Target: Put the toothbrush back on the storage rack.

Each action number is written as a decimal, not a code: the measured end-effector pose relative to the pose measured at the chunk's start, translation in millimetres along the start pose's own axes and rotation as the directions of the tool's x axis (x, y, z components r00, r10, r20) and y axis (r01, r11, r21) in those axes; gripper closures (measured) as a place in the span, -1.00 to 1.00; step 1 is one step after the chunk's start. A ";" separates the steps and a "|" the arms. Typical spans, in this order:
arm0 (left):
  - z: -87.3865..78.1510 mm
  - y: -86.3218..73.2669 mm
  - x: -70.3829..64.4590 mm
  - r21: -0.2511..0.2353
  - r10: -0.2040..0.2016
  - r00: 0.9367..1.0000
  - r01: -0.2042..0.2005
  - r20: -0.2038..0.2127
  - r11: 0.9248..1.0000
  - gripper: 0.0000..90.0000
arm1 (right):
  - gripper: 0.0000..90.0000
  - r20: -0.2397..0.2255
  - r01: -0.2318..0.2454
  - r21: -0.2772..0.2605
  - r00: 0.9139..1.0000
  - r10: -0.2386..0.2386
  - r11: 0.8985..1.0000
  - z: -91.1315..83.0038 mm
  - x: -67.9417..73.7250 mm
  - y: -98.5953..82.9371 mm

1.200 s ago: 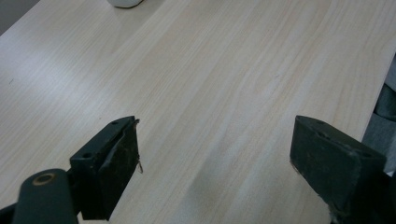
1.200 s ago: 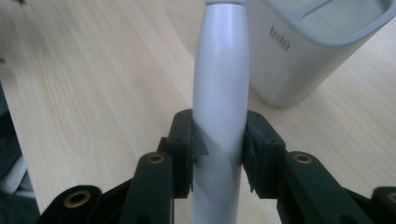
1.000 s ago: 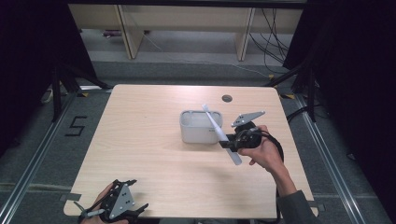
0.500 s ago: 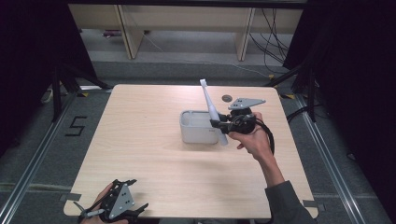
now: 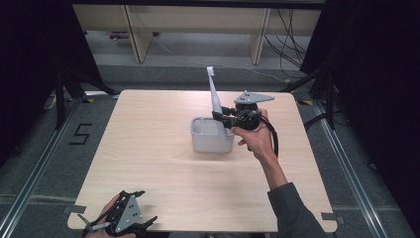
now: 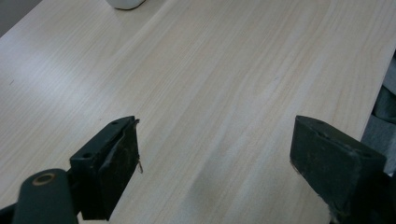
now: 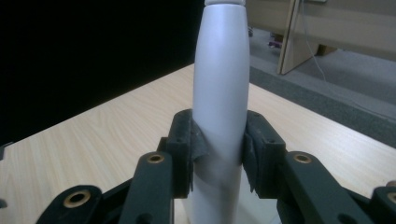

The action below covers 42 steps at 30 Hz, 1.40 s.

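Since half a second ago the white toothbrush (image 5: 215, 97) has swung from a leftward slant to nearly upright, and the right gripper (image 5: 221, 118) has shifted slightly toward the centre of the frame. In the high view the toothbrush stands just right of centre, head up toward the top of the frame, its lower end going down into the white holder (image 5: 212, 135) on the table (image 5: 148, 163); whether the tip touches the holder's floor cannot be told from here. The right gripper's jaws are clamped on the handle, one on each side, which the right gripper view makes plain: the smooth white handle (image 7: 219, 112) rises between the two black jaws and runs off the top edge. The right hand (image 5: 253, 139) reaches in from the lower right, forearm angled up and left, sleeve at the bottom edge, with the grey three-cornered plate lying flat on top of the gripper.

At the bottom left of the high view the left gripper (image 5: 130, 221) rests at the table's near edge, held in the left hand (image 5: 106, 218). Its own view shows the jaws spread wide over bare wood (image 6: 210, 93), nothing between them, and a corner of the white holder (image 6: 125, 3) at the top edge.

On the floor at the left of the high view, a marking reads "5" (image 5: 80, 134).
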<state>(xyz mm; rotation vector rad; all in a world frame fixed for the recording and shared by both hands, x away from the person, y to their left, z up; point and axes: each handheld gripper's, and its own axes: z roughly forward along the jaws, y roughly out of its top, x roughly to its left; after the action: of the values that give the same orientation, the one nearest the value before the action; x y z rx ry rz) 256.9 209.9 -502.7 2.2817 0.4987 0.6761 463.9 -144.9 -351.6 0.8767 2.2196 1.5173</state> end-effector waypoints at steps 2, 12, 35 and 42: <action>0.0 -0.1 -0.1 0.001 0.000 1.000 0.000 0.000 1.000 -0.67 | 0.49 0.005 -0.014 -0.006 1.000 0.014 1.000 2.1 0.5 1.3; -0.1 -0.2 0.7 0.014 0.021 1.000 -0.021 -0.010 1.000 -0.67 | 0.49 0.044 -0.026 -0.053 0.999 0.028 0.998 27.1 -7.4 7.7; -0.3 -1.0 0.0 0.013 0.009 1.000 -0.009 0.005 1.000 -0.67 | 0.49 0.114 0.011 0.028 0.993 -0.014 1.000 61.6 -11.7 -17.6; -0.2 -0.5 -1.1 -0.006 -0.021 1.000 0.021 -0.002 1.000 -0.67 | 0.48 0.108 0.015 0.124 0.994 -0.028 0.992 68.8 -11.6 -25.2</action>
<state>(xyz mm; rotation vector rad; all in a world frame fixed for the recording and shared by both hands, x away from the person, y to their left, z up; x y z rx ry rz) 255.8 209.8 -503.4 2.2678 0.5198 0.6689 503.9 -108.7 -402.4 0.9455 2.2547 1.3010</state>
